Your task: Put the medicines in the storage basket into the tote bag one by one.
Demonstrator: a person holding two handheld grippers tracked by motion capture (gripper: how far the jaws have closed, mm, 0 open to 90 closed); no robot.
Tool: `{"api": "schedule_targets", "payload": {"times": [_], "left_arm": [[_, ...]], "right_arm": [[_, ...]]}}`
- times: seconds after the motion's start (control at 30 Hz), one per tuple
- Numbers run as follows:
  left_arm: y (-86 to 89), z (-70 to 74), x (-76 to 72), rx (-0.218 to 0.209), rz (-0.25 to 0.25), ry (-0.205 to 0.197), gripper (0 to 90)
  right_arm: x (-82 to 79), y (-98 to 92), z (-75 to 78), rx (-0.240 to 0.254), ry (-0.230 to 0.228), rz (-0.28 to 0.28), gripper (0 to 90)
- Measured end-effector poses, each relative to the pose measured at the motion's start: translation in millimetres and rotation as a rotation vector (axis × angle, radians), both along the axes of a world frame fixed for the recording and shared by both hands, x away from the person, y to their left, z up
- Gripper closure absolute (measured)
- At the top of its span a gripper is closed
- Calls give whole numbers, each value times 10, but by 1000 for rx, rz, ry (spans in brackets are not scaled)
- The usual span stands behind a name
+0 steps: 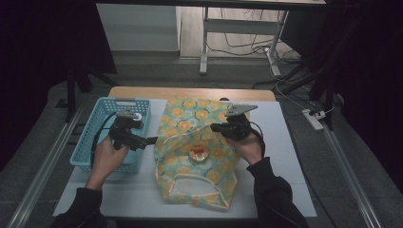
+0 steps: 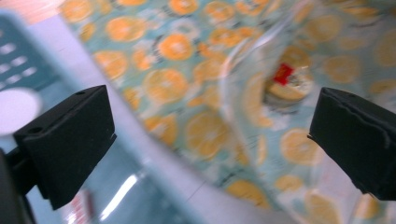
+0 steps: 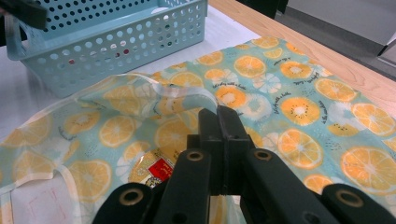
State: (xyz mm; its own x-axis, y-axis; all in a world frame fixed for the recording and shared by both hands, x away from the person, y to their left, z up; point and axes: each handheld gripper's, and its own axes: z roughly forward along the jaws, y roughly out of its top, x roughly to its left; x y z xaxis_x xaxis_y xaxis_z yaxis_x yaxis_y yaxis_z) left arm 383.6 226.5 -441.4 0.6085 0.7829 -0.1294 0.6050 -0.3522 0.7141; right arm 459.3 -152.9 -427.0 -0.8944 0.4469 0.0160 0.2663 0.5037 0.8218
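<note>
A tote bag printed with orange slices lies on the white table mat, its handle toward the person. My right gripper is shut on the bag's rim and holds the mouth lifted open; the jaws meet on the fabric. Inside the bag lies a small round packet with a red label. My left gripper hovers at the bag's left edge and points into the mouth, its jaws wide open with nothing between them. That view is blurred.
A light blue perforated basket stands left of the bag with a few small items in it. The white mat covers a wooden table. Table legs and cables show on the floor beyond.
</note>
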Motion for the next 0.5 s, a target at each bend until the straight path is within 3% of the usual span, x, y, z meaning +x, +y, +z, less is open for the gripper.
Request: {"api": "schedule_targets", "payload": {"times": [0.13,0.4,0.5], "left_arm": [[104,-42,18,22,32,13,9],[381,-143,67,46,162,54,4],[444,-195,98,47,180,82,0]], "right_arm": [[-1,0,0,0,-1,-1,900],[-4,3,0,-2,-1,0,900],[-3,2,2,0,-2,0,900]]}}
